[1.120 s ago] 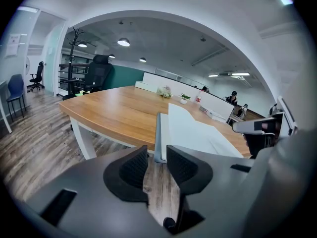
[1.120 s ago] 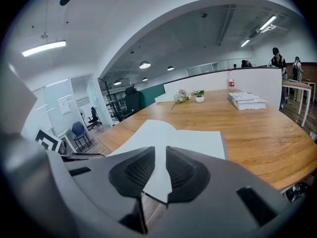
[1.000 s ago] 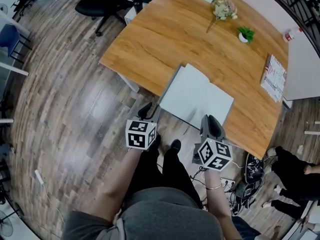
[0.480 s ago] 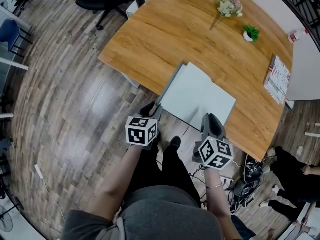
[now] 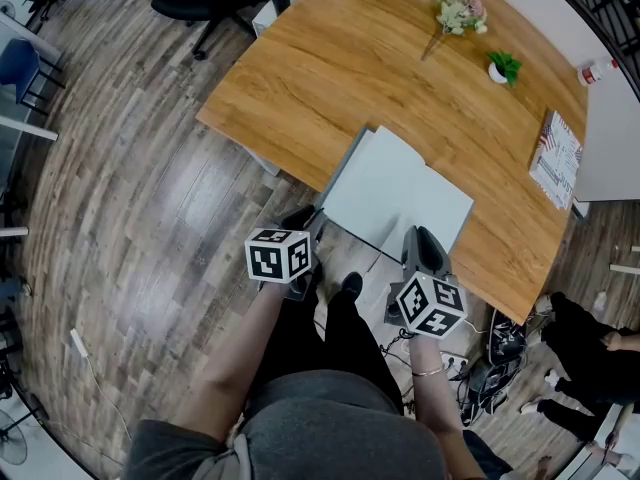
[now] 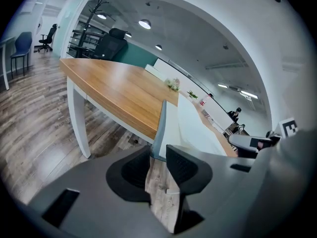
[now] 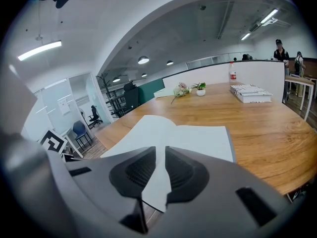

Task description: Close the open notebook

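Left hand-held gripper has twisted slightly leftward. Head view: notebook lies open at the counter's near edge. Left gripper view: jaws a little apart, empty, cover edge just ahead. Right gripper view: right hand-held gripper same, narrow gap, nothing held. Risk imo: it pinches a single page instead of the cover and creases it.

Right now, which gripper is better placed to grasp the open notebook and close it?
Probably the right gripper: its jaws stand apart and a corner of the notebook shows between them. The left gripper is also open, but only floor shows between its jaws; the cover edge lies beyond its tips.
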